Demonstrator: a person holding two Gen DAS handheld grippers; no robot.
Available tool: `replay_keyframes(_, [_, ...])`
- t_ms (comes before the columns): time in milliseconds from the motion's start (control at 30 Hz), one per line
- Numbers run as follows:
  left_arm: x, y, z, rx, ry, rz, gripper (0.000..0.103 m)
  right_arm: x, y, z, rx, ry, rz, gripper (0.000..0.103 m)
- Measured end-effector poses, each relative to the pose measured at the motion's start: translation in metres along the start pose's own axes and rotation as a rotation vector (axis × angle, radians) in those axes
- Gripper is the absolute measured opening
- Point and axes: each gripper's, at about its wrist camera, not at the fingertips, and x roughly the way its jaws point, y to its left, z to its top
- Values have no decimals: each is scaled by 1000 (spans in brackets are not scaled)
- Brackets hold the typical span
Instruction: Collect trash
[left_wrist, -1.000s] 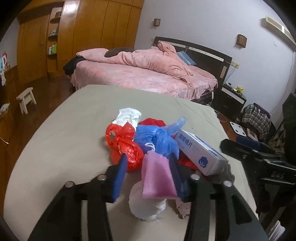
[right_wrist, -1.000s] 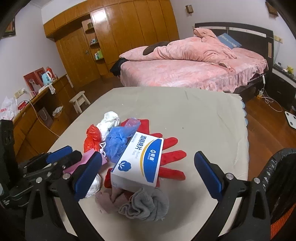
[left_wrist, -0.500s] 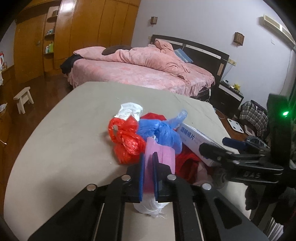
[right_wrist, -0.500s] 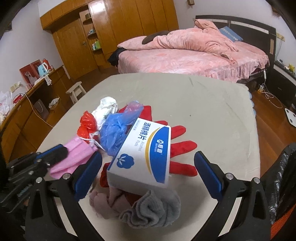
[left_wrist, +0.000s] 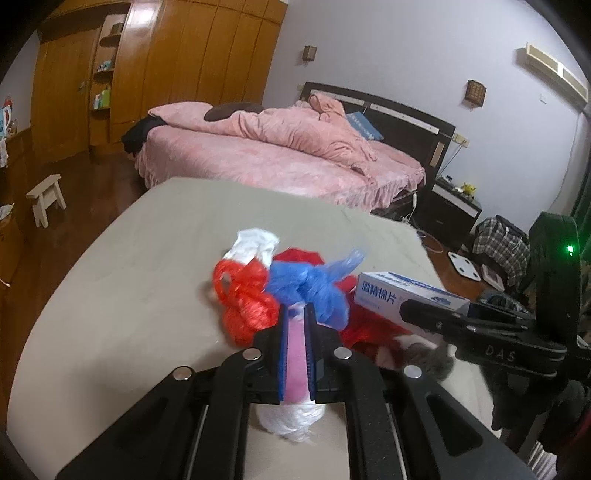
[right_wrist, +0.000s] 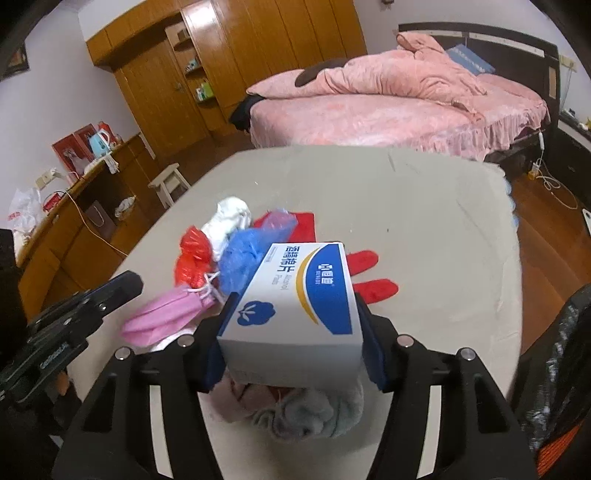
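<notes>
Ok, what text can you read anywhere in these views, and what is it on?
"酒精棉片": side of the white and blue box, again on its top.
"Alcohol Pads": box top, small.
Brand beside the box-top logo: too small to read.
"DAS": right gripper's arm.
Lettering on the left gripper's arm: blurred.

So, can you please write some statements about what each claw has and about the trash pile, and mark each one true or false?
1. The left claw is shut on the pink face mask. True.
2. The white and blue box lies between the pads of the right claw. True; its jaws have just been closing, and the pads now sit against the box's sides.
3. The red glove lies on top of the box. False: it lies flat on the table, under and beyond the box.
4. The blue plastic bag sits far from the red plastic bag. False: they touch in one pile.
5. The grey sock hangs from the left claw. False: it lies on the table below the box.
</notes>
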Motion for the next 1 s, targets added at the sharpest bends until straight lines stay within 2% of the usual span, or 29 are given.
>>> replay_keyframes(100, [0,-7,3,22,-4,3,8,-5,-4,-2,-6,5,-14,57])
replay_keyframes(267, [12,-6,-6,24,57,-1,9,4,-12,-14,17,38,-26,57])
replay_keyframes(300, [14,-5,-8,24,64,3,11,5,-13,-16,20,40,-27,57])
replay_keyframes(433, [22,-3,-16,21,94,22,36,9,-14,-20,15,42,-29,57])
replay_keyframes(567, [33,2,-21,23,117,43,39,14,-11,-22,-9,58,-37,58])
replay_keyframes(633, [38,3,-22,25,125,38,37,18,-10,-24,-14,71,-44,63])
replay_keyframes(667, [39,4,-22,27,126,36,32,20,-10,-24,-10,74,-45,64])
replay_keyframes(733, [41,6,-22,22,129,25,15,23,-9,-23,-4,76,-45,65])
replay_keyframes(800, [41,8,-21,11,128,13,9,27,-10,-21,3,79,-41,66])
replay_keyframes(900, [37,8,-18,15,114,4,4,28,-12,-16,31,79,-29,71])
replay_keyframes(1000, [34,9,-17,12,105,1,3,29,-11,-12,33,84,-28,72])
